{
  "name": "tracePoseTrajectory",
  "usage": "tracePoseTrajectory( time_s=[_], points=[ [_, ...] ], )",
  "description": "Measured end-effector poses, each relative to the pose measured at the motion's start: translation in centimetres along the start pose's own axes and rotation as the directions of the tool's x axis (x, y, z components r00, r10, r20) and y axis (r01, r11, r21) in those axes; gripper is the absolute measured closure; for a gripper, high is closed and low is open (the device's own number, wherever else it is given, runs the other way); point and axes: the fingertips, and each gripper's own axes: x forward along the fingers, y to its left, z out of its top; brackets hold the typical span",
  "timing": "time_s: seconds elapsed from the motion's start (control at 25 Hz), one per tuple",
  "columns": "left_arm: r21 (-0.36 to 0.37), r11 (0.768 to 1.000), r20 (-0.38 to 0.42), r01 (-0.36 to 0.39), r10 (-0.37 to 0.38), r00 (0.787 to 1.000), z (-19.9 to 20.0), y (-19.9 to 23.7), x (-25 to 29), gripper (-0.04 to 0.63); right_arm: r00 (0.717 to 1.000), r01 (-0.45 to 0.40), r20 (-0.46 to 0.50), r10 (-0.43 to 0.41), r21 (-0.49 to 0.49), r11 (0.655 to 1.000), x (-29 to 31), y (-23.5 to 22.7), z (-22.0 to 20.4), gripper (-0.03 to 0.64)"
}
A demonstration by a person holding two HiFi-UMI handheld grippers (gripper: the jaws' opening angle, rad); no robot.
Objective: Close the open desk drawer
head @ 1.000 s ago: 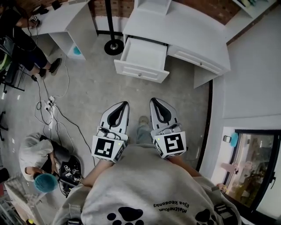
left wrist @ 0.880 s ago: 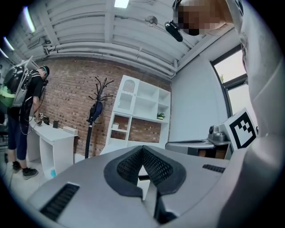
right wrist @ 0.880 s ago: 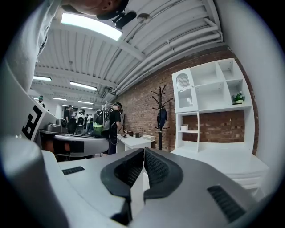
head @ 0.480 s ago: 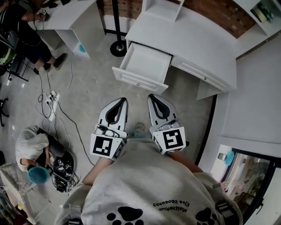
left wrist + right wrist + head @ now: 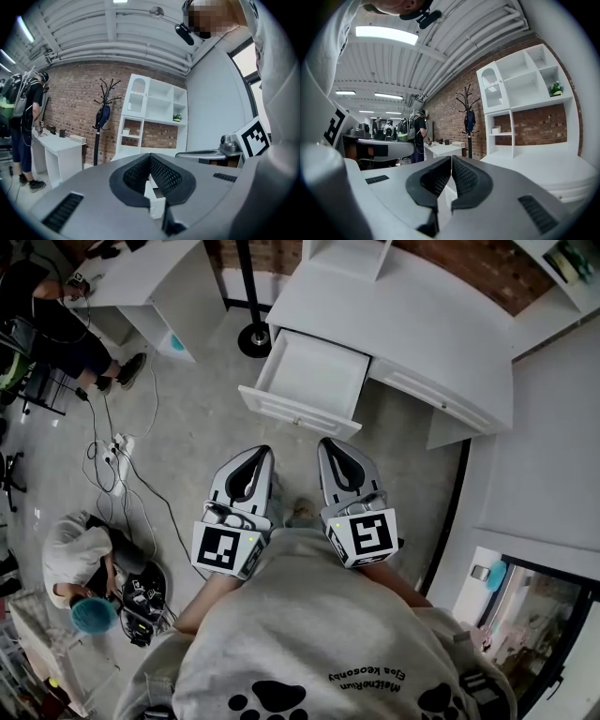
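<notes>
Left gripper (image 5: 264,452) and right gripper (image 5: 325,443), both closed, nearer open drawer (image 5: 300,412)

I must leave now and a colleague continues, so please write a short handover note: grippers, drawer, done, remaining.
Left gripper: jaws shut, empty.
Right gripper: jaws shut, empty.
Both point toward the drawer, short of it, touching nothing.
Drawer: pulled out of the white desk, looks empty.
Done: nothing yet.
Left to do: reach the drawer front and push it in.
</notes>
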Motion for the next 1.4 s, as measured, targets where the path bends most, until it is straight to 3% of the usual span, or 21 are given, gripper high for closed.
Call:
tracePoseTrajectory(
  time_s=[0.24,0.4,0.6,0.84,1.16,1.4],
  points=[
    [0.012,0.994,-0.003,0.113,-0.113,0.994,0.5,3.4,3.1,0.577,0.995,0.101,-0.008,-0.101,0.027,0.995,3.8,-0.9,0.2,0.584],
    [0.001,0.984,-0.045,0.177,-0.177,0.983,1.2,6.2,6.1,0.577,0.983,0.186,-0.01,-0.185,0.039,0.982,7.1,-1.9,0.9,0.584],
    [0.011,0.954,-0.095,0.298,-0.296,0.95,1.2,9.8,9.2,0.577,0.953,0.304,-0.019,-0.303,0.065,0.951,10.9,-2.7,1.2,0.584],
    [0.0,0.907,-0.157,0.421,-0.416,0.896,0.3,12.6,12.1,0.577,0.909,0.416,-0.038,-0.415,0.08,0.906,14.2,-3.6,1.6,0.584],
    [-0.047,0.892,-0.188,0.45,-0.45,0.873,-2.3,14.3,14.8,0.577,0.897,0.44,-0.084,-0.434,0.061,0.896,17.1,-5.3,-0.1,0.584],
    [-0.037,0.882,-0.218,0.47,-0.467,0.857,-6.0,14.3,16.0,0.577,0.912,0.394,-0.141,-0.386,0.034,0.919,18.8,-7.3,-3.8,0.584]
  ],
)
